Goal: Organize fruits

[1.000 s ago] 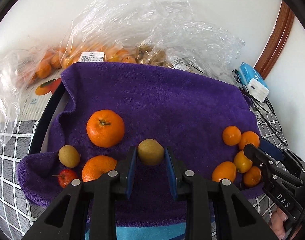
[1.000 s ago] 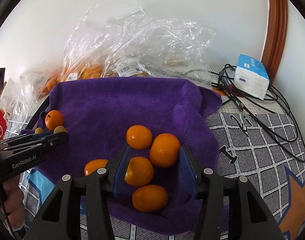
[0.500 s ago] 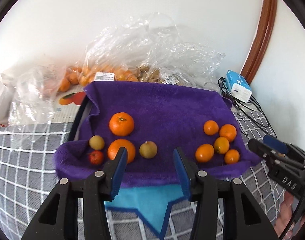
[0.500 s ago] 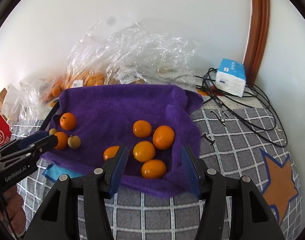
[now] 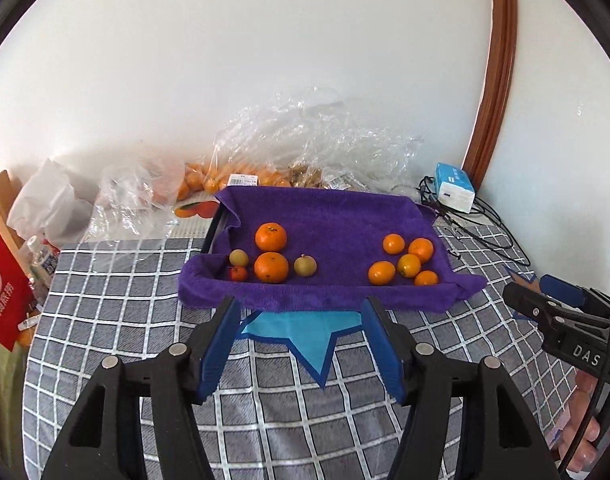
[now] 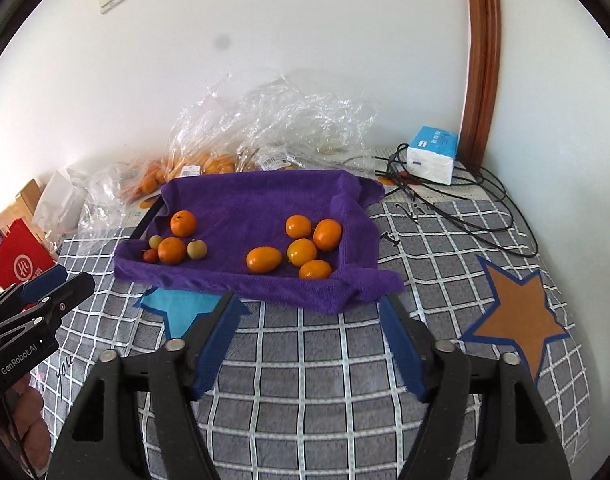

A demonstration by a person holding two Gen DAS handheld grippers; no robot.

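Black left claw [image 6: 45,300] "GenRobot.AI", right claw [image 5: 545,300] "DAS"

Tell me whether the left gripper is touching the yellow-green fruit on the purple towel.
Apart. Left wrist view: the left gripper, open, sits above the checked blanket, short of the purple towel holding the yellow-green fruit.

The purple towel [image 5: 329,216] hides most of the tray [image 5: 215,232]; bagged fruit [image 5: 209,180] blurs behind plastic.

Bright, even daylight is filling both views, and the white wall [image 5: 305,80] is glowing nearly washed out. Glare is sparkling on the crinkled plastic bags [image 6: 273,120]. Soft shadows are falling under the purple towel [image 5: 329,216]. Fisheye distortion is bending the wooden door frame [image 6: 481,60]; black vignetting is ringing the corners.
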